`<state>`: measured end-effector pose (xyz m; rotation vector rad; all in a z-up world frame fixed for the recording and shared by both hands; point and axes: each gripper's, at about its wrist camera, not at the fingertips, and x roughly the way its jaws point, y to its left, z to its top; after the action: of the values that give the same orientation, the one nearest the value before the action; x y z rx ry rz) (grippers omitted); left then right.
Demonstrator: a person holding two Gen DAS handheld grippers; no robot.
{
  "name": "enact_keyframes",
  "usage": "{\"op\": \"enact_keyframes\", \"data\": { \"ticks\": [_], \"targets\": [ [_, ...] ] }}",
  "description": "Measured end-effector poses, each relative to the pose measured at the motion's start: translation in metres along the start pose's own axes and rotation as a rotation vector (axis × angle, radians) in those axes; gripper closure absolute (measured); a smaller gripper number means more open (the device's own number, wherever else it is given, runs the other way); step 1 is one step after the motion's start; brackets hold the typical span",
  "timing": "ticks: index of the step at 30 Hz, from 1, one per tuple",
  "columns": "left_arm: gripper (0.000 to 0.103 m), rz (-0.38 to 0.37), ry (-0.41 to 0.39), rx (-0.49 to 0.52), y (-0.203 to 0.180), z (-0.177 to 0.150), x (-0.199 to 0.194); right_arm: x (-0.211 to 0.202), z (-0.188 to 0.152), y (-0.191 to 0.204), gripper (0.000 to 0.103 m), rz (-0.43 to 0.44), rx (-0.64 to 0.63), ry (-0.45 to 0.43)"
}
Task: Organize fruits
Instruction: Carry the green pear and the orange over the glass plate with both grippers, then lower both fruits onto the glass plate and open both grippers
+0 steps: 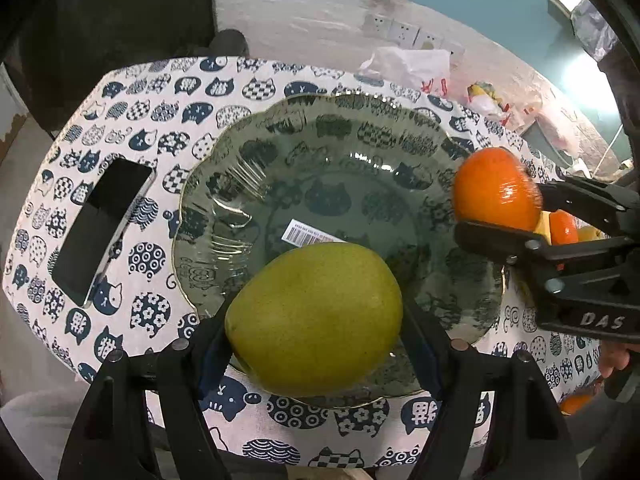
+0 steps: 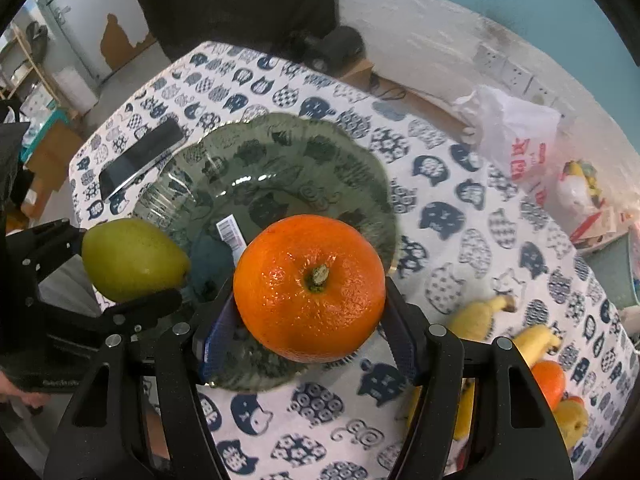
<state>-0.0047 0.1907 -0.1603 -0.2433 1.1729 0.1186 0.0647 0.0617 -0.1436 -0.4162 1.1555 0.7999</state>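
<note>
My left gripper is shut on a green pear and holds it over the near part of a scalloped green glass plate. My right gripper is shut on an orange, held above the plate's near right rim. In the left wrist view the orange and the right gripper hang at the plate's right edge. Seen from the right wrist, the pear sits in the left gripper at the plate's left side. A barcode sticker lies in the plate's centre.
A dark phone lies on the cat-print tablecloth left of the plate. Bananas, another orange and a yellow fruit lie to the right. Plastic bags sit at the table's far right edge.
</note>
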Motion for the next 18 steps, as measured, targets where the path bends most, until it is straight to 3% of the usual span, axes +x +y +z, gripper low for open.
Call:
{"op": "enact_keyframes", "data": {
  "ticks": [8, 18],
  "targets": [
    [0.026, 0.005, 0.085, 0.003, 0.005, -0.009, 0.024, 0.024, 0.000, 0.009, 0.036, -0.013, -0.043, 0.050],
    [0.026, 0.024, 0.116, 0.024, -0.002, -0.007, 0.032, 0.038, -0.004, 0.018, 0.036, -0.016, -0.097, 0.098]
  ]
}}
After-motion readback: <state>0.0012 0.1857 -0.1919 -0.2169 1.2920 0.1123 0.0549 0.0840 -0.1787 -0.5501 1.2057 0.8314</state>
